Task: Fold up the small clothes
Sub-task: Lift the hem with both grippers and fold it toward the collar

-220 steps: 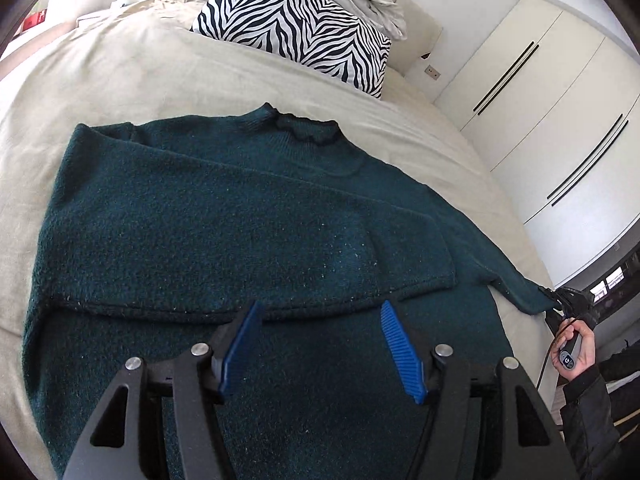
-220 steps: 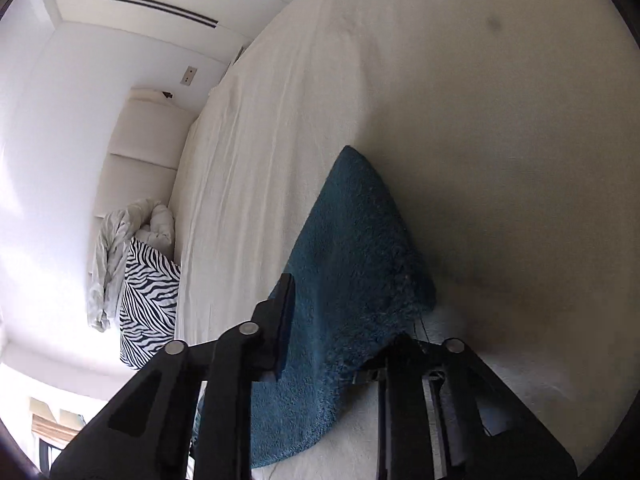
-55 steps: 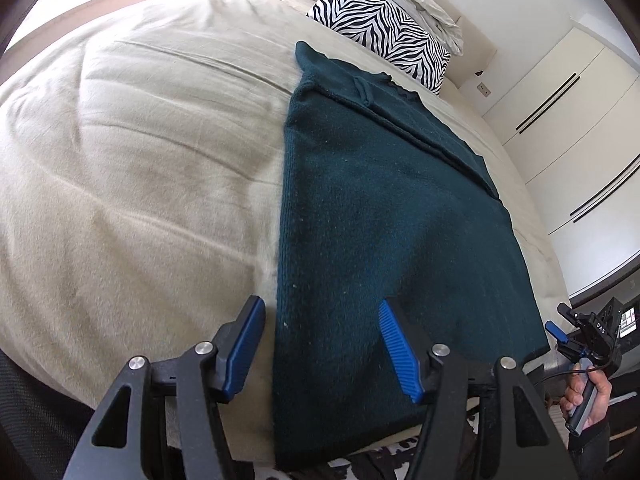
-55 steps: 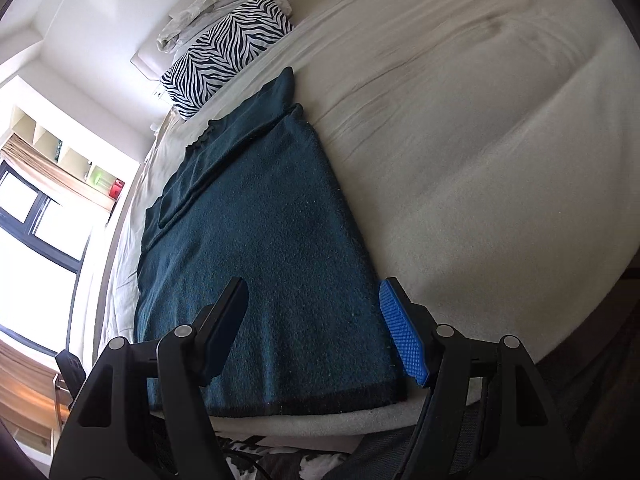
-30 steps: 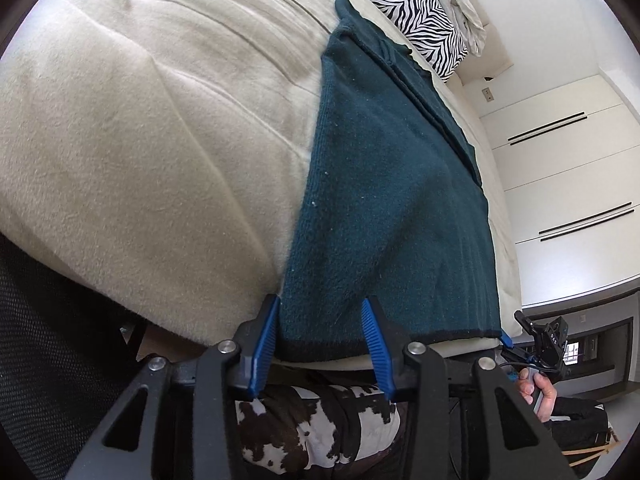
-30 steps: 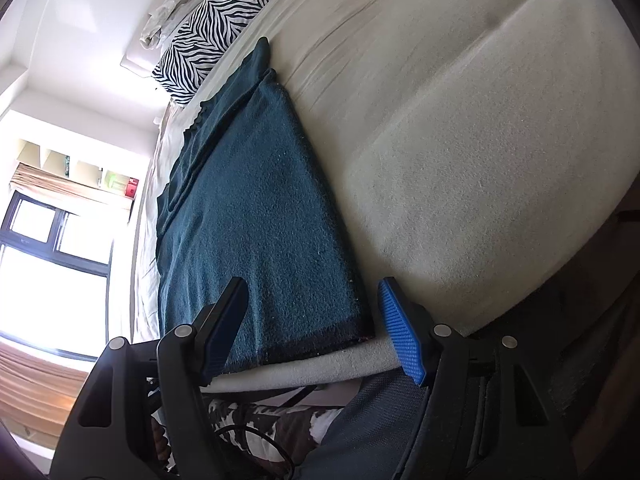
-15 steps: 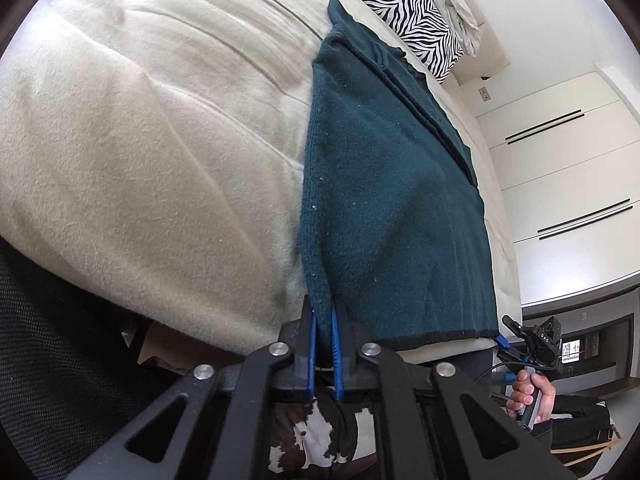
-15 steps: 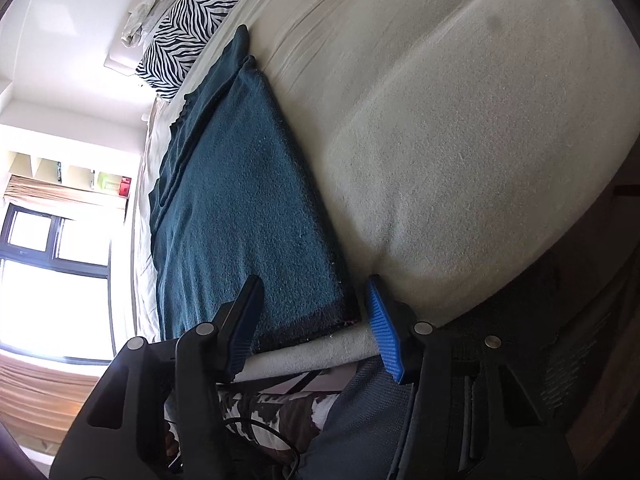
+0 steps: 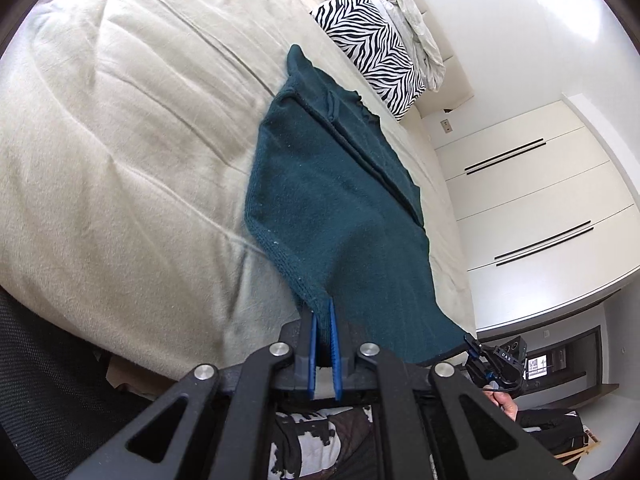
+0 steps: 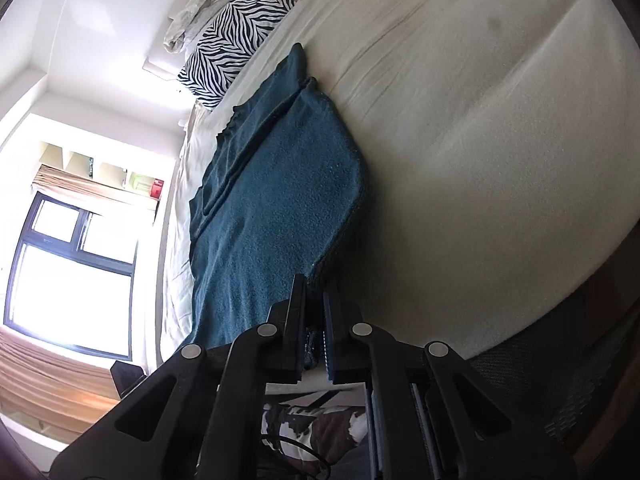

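Both bottom corners of the sweater (image 9: 340, 208) have come up off the bed (image 9: 120, 160) since half a sec ago, when our right tongs were only closing round their corner and the hem lay flat at the mattress edge. Our left gripper (image 9: 322, 312) is pinched tight on the near left corner, blue pads (image 9: 333, 344) pressed together w/ the knit edge caught between them. Our right gripper (image 10: 314, 304) is clamped on the other hem corner, fabric bunched between its pads and curling up from the sheet. From the left cam we also see the right gripper (image 9: 478, 354) at the far end of the hem, w/ the cloth hanging in a shallow sag between the two grips. Rest of the sweater lies lengthwise on the beige bed, sleeves folded in over the body, collar end pointing toward the zebra pillow (image 9: 372, 48) by the headboard, not touching it. White wardrobe (image 9: 540, 200) stands beyond the bed on the left cam's right side; a bright window (image 10: 68, 272) fills the right cam's left side.
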`<state>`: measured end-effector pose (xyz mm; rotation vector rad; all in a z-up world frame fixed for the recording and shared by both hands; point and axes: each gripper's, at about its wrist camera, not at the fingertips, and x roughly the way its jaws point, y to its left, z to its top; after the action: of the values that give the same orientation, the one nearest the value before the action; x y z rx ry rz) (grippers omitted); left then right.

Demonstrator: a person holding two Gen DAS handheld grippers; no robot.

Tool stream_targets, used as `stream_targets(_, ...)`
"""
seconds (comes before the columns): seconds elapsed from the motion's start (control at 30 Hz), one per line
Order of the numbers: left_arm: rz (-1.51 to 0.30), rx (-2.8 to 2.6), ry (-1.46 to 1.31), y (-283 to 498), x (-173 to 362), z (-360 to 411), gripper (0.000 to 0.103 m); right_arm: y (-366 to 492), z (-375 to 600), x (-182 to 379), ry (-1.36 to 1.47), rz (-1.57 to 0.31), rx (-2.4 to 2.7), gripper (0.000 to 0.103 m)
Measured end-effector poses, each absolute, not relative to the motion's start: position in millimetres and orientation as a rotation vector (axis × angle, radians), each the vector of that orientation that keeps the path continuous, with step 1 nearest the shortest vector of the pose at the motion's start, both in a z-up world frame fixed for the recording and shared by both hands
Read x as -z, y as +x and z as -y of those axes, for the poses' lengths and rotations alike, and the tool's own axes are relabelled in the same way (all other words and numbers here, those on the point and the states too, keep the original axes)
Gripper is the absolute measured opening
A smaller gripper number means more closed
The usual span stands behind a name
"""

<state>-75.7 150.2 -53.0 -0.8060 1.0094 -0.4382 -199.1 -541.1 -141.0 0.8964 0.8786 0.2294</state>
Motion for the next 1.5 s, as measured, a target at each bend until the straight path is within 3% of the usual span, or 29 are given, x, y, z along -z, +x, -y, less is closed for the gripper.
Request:
stream_targets(0.43, -0.838, 0.464, -0.889, 7, 1, -167, 0.007, -85, 552, 76, 0.975, -0.669, -0.29, 0.006)
stream_targets(0.77, -0.823, 0.419, -0.848, 120, -6, -163, 0.007, 52, 542, 48, 0.881, -0.648, -0.248, 0.006)
stream_targets(0.97, -0.858, 0.376, -0.803, 199, 6, -155, 0.007, 138, 536, 58, 0.848, -0.674, -0.201, 0.006)
stream_targets(1.37, -0.952, 0.318, -0.688, 313, 58, -134, 0.008, 264, 540, 138, 0.878, -0.799, -0.054, 0.008)
stream_targets(1.4, -0.972, 0.305, -0.683, 317, 66, -133, 0.011, 272, 540, 147, 0.88, -0.825, -0.035, 0.008)
stream_targets(1.5, -0.969, 0.305, -0.712, 314, 77, -137, 0.046, 284, 543, 165, 0.9, -0.859, -0.032, 0.01)
